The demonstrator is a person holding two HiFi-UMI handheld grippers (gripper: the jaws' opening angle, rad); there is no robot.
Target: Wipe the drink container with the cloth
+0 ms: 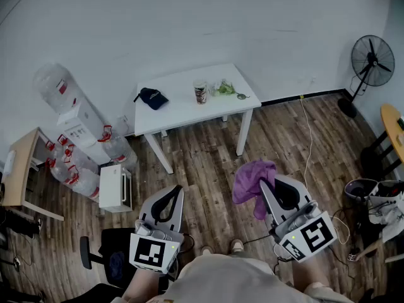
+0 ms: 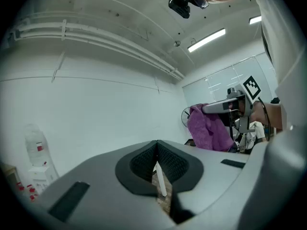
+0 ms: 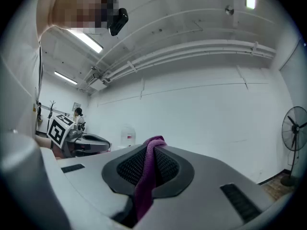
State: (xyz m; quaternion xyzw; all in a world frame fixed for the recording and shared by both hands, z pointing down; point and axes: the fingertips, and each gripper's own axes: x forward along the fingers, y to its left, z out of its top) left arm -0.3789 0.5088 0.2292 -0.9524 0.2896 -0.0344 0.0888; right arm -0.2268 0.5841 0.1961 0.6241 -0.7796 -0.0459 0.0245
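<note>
1. Far to your left, big water bottles (image 1: 53, 86) and a white dispenser (image 1: 81, 126) stand against the wall
2. Your left gripper (image 1: 172, 194) hangs level above the wooden floor (image 1: 208, 163). Seen from its own camera, the left gripper (image 2: 157, 145) has its jaws pressed together, with nothing caught between the pads
3. Ahead of you is the white table (image 1: 183, 115). A dark cap (image 1: 151, 98) lies near its left end. The drink container (image 1: 201, 92) stands upright towards the middle, and a small green item (image 1: 226, 89) sits just beside it on the right. The container is well apart from both of your grippers
4. Your right gripper (image 1: 268, 183) is clamped on the purple cloth (image 1: 251, 180), which bunches past the jaw tips and droops. From its own camera, the right gripper (image 3: 154, 147) shows the purple cloth (image 3: 144, 186) pinched as a thin fold between the pads
5. At your far right a fan (image 1: 372, 60) stands near the wall
</note>
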